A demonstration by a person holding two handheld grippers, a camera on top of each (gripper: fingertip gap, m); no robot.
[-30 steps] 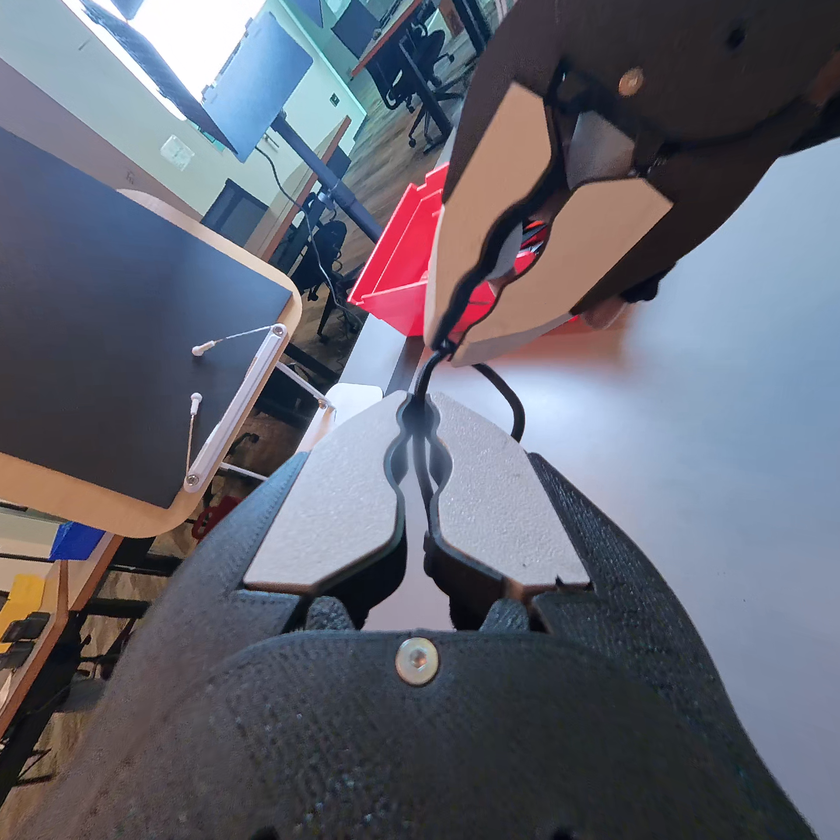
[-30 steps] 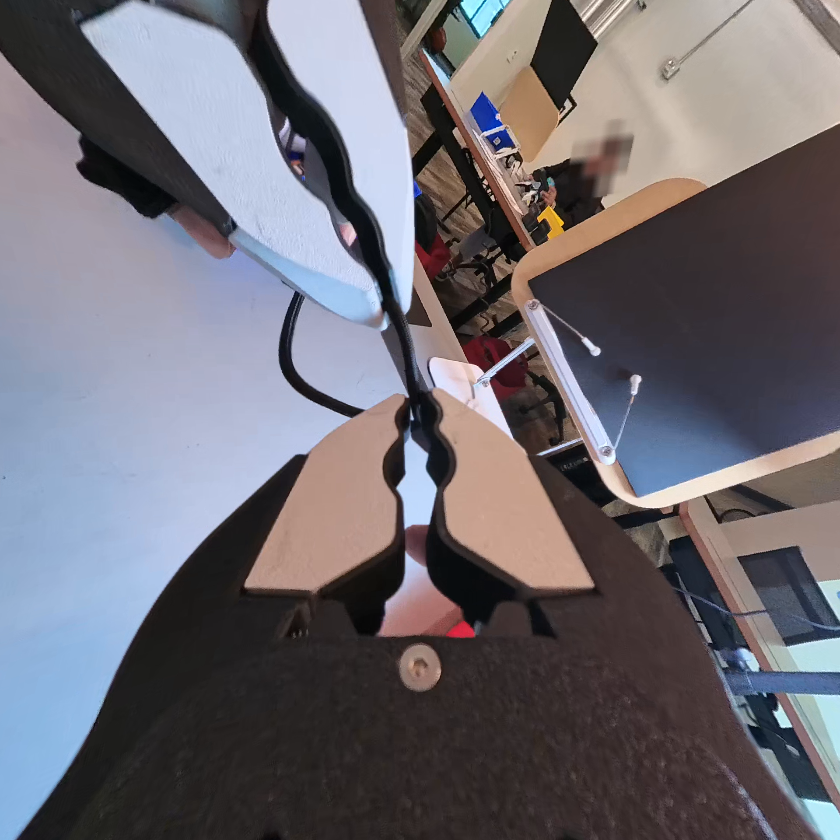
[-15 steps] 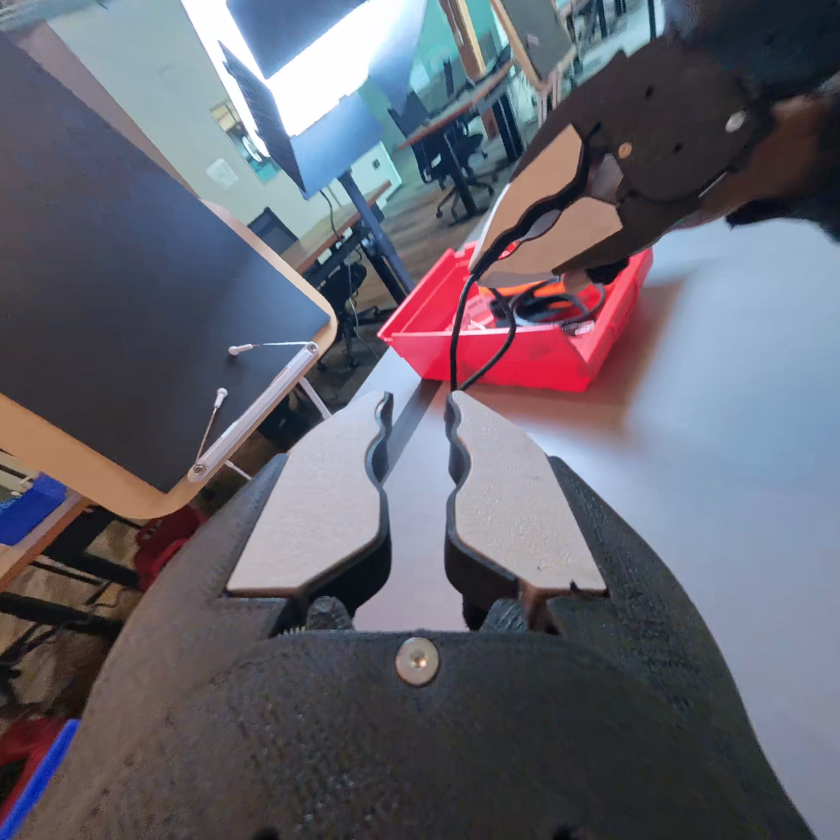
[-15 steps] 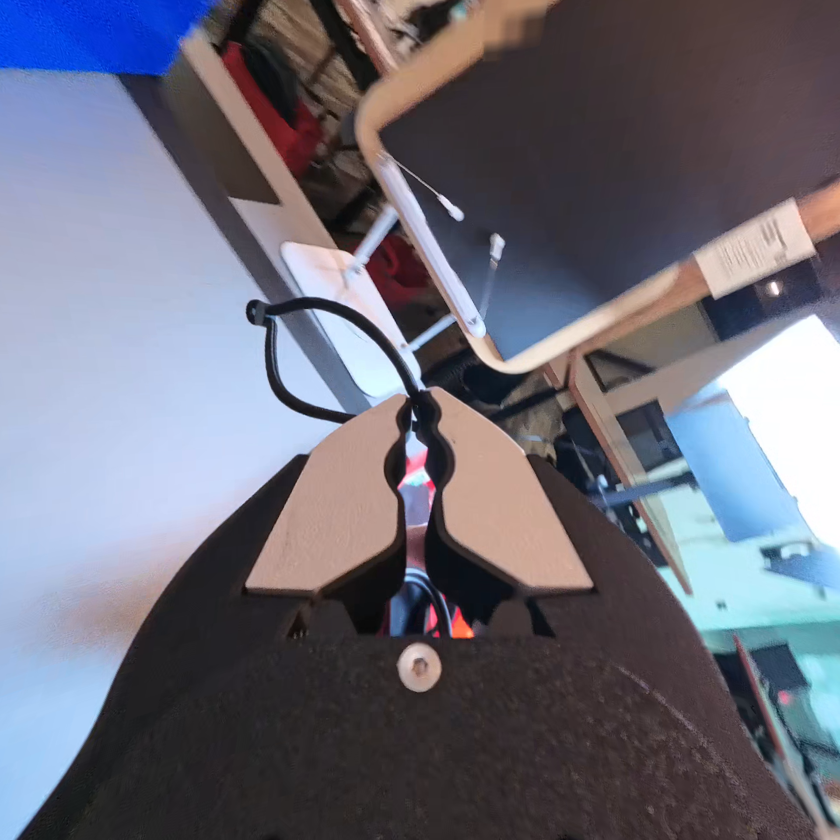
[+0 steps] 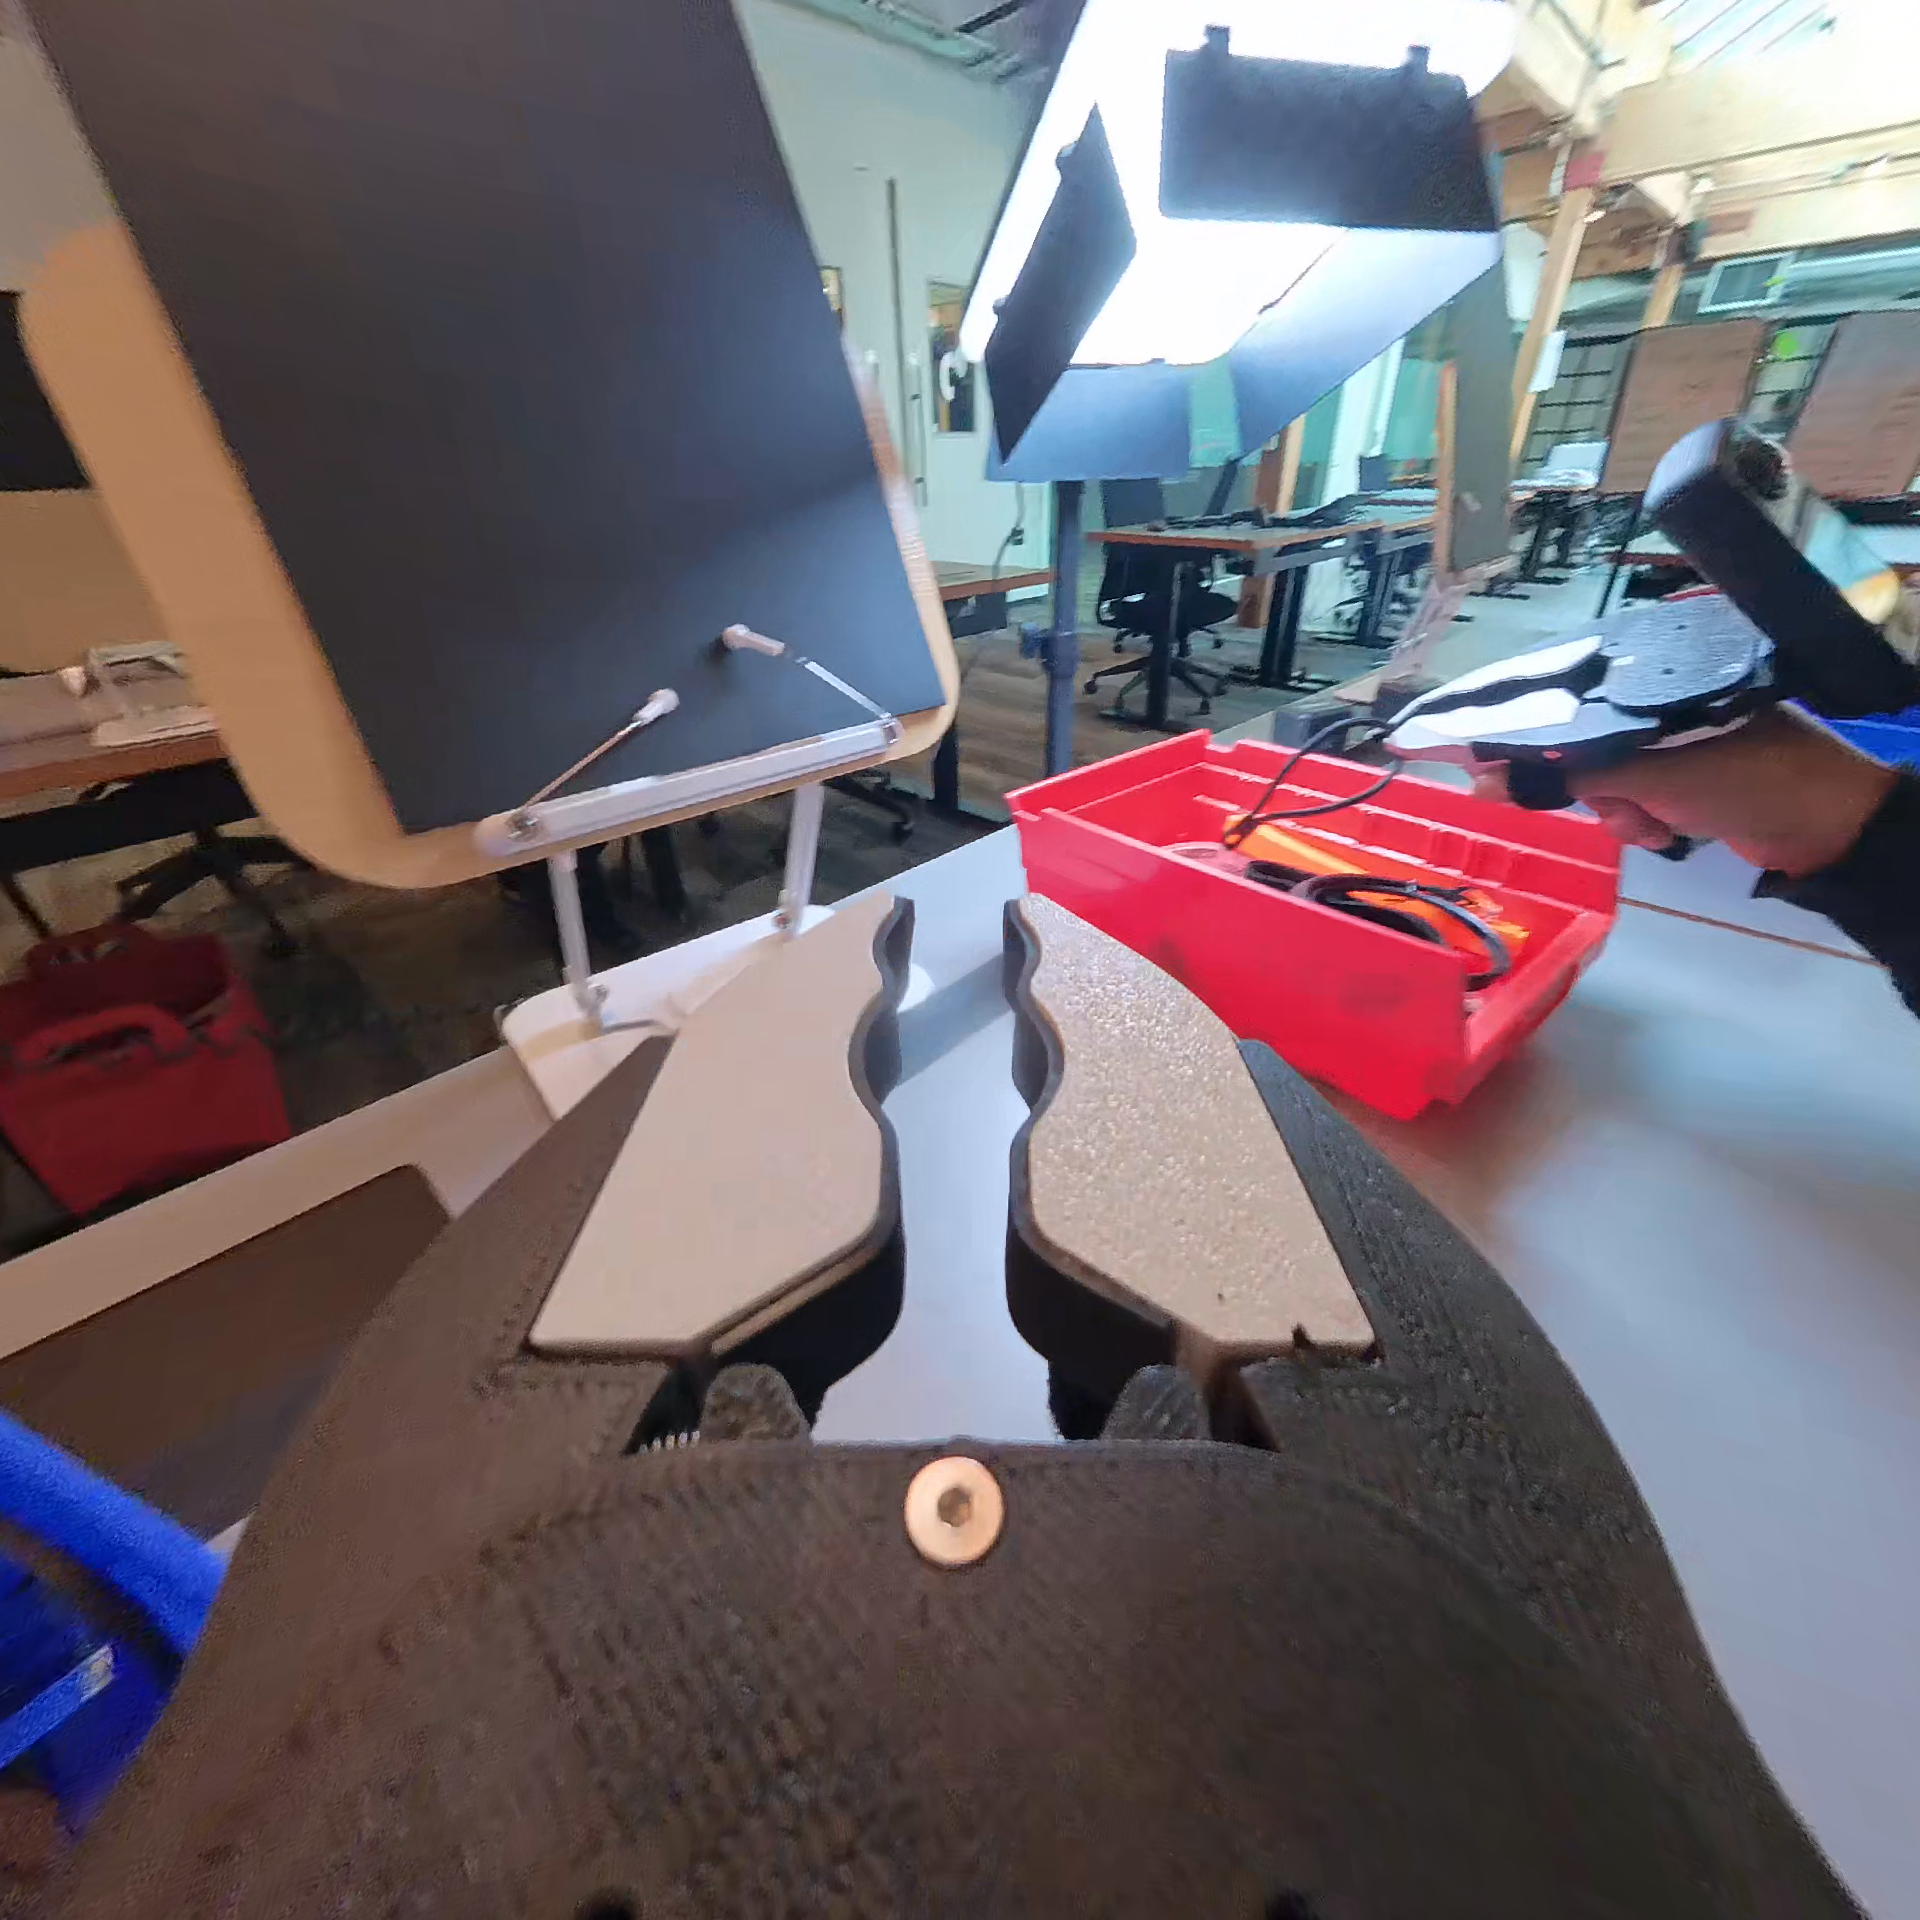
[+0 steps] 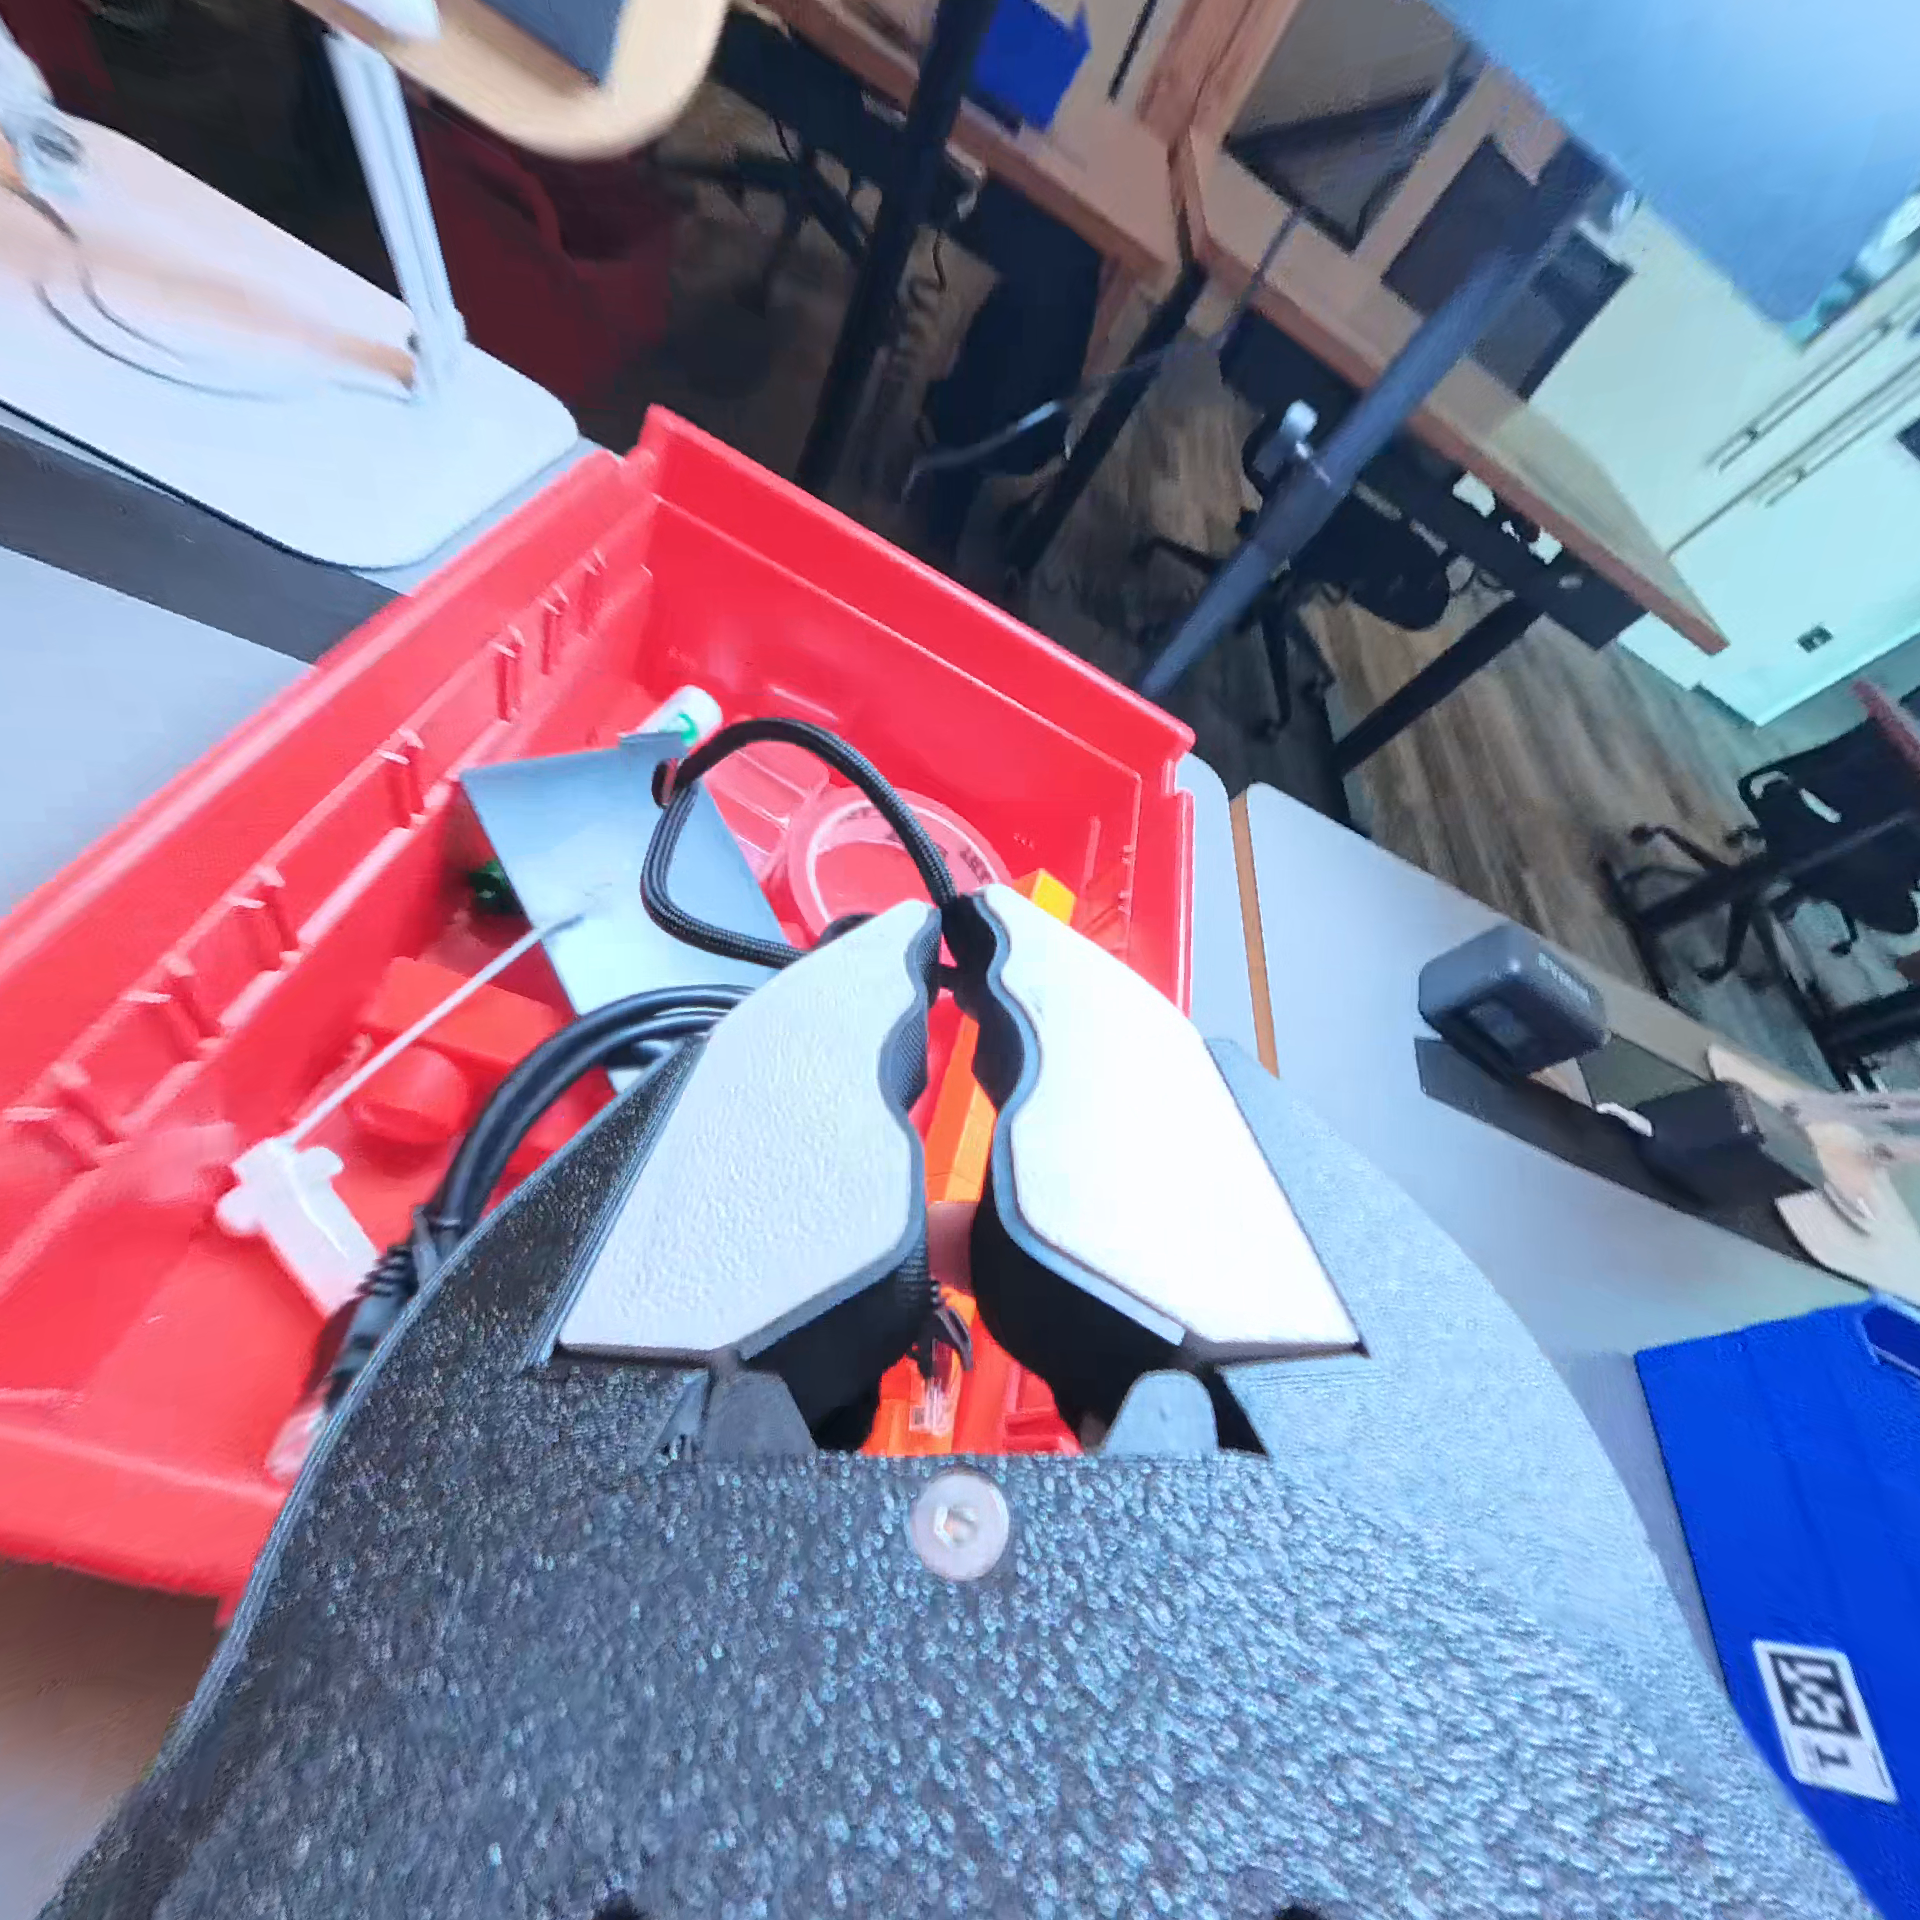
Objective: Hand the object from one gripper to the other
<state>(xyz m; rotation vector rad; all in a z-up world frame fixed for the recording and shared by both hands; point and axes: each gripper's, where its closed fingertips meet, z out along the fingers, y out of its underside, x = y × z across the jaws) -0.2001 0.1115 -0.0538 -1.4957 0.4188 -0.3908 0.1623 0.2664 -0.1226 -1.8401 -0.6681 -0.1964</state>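
The right tongs [image 6: 951, 914] were pinched on a black braided cord [image 6: 727, 821], which looped out from their tips and hung over the red bin [image 6: 914, 644] on the grey table [image 5: 1662, 1195], above a clear tape roll [image 6: 873, 842], a white zip tie [image 6: 312, 1153] and a black cable [image 6: 499, 1101] lying inside. The left tongs [image 5: 956, 914] stood spread and empty, low over the table and well apart from the cord. In the left wrist view the right tongs [image 5: 1397, 727] hovered over the bin's far side with the cord [image 5: 1288, 764] dangling from them.

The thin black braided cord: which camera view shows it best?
The right wrist view: the thin black braided cord loops close above the red plastic bin, pinched by the right gripper. The left wrist view shows it small, far off.
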